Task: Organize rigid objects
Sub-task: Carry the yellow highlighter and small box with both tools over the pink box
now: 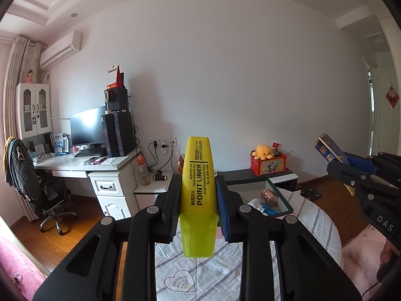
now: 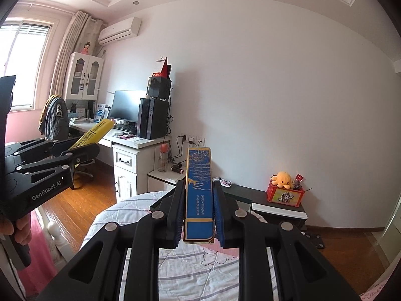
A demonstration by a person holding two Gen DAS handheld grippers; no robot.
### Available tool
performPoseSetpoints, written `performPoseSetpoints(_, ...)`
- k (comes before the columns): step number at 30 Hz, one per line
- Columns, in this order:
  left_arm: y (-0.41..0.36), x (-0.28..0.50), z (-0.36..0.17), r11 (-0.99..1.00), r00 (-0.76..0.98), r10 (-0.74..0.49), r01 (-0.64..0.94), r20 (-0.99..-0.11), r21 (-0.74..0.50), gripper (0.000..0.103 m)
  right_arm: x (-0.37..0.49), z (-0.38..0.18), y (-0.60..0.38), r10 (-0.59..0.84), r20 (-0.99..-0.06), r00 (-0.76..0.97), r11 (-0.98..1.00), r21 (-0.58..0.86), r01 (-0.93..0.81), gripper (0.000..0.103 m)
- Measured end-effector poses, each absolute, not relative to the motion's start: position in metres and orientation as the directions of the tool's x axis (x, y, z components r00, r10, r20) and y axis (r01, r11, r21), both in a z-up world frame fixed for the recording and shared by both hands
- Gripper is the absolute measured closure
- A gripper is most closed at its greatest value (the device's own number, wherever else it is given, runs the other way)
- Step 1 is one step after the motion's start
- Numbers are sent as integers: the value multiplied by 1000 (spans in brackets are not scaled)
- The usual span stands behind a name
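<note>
My left gripper [image 1: 198, 183] is shut on a yellow highlighter [image 1: 198, 175] marked POINT LINER, held upright above a bed. In the right wrist view the same highlighter [image 2: 96, 131] sticks out of the left gripper [image 2: 82, 148] at the left edge. My right gripper [image 2: 199, 188] is shut on a flat blue box with gold trim [image 2: 199, 188], held on edge and pointing away. That blue box [image 1: 330, 150] shows at the right of the left wrist view. An open dark green tray [image 1: 283, 198] with several small items sits on the bed beyond the left fingers.
A striped bedsheet [image 1: 213, 276] lies below both grippers. Behind stand a white desk [image 1: 82, 165] with monitor and computer tower, an office chair [image 1: 47, 195], a low dark cabinet [image 2: 278, 205] bearing a red box with a yellow plush [image 2: 283, 188], and wooden floor [image 2: 82, 200].
</note>
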State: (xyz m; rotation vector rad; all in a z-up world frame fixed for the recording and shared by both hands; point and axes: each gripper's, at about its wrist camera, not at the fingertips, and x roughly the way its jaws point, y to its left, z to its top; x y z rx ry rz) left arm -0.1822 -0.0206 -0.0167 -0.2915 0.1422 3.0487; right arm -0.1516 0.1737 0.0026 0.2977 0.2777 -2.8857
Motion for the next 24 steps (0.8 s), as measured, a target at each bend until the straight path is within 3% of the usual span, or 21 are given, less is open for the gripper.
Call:
performPoseSetpoints(14,10,-252,-20,-984,-968,86,-119,-234,130,77,-212,1,193,-187,-240,-953,-962,-153,228,82)
performPoseSetpoints(24,39,-358,-42,-975,-935,114,-171,-337,144,77,-304,-22,211,-176,-315,-933,-969,-113,221,82)
